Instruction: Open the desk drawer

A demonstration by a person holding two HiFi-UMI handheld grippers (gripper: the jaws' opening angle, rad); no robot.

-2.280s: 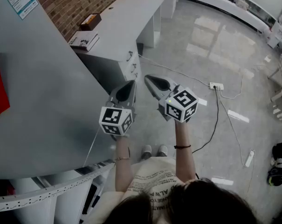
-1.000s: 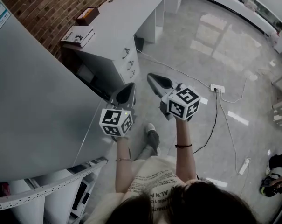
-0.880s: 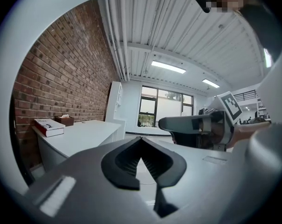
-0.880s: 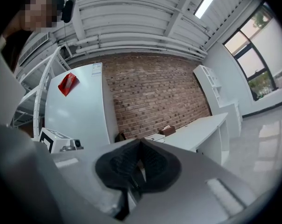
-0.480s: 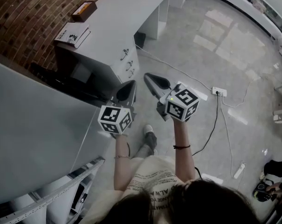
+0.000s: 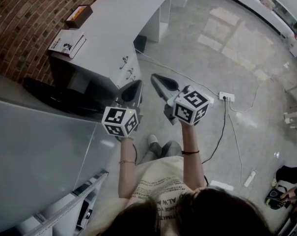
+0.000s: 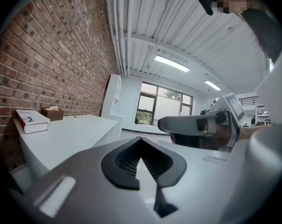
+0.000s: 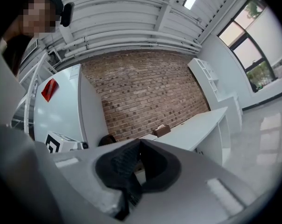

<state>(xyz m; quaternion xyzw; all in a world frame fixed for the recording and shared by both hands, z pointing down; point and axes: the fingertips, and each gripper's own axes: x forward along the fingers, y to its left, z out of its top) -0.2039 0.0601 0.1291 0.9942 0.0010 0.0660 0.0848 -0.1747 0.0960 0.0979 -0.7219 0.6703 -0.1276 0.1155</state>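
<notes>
The white desk (image 6: 123,14) stands against the brick wall at the upper left of the head view. Its drawer unit (image 6: 127,69) faces the floor side, with three small dark handles stacked on closed fronts. My left gripper (image 6: 136,85) is shut with nothing in it and hovers just below the drawer unit, apart from it. Beside it, my right gripper (image 6: 154,77) is also shut and holds nothing. In the left gripper view the jaws (image 7: 141,140) meet over the desk top (image 7: 71,134). In the right gripper view the jaws (image 8: 139,142) point toward the desk (image 8: 196,125).
A book (image 6: 67,43) and a brown tissue box (image 6: 77,14) lie on the desk. A large grey cabinet (image 6: 40,156) fills the left, with a dark object (image 6: 55,100) behind it. A power strip (image 6: 227,97) and cables (image 6: 222,132) lie on the floor.
The person has walked toward the desk, so the drawer unit now sits closer to the grippers and the grey cabinet has slid back left. Both grippers stay shut.
</notes>
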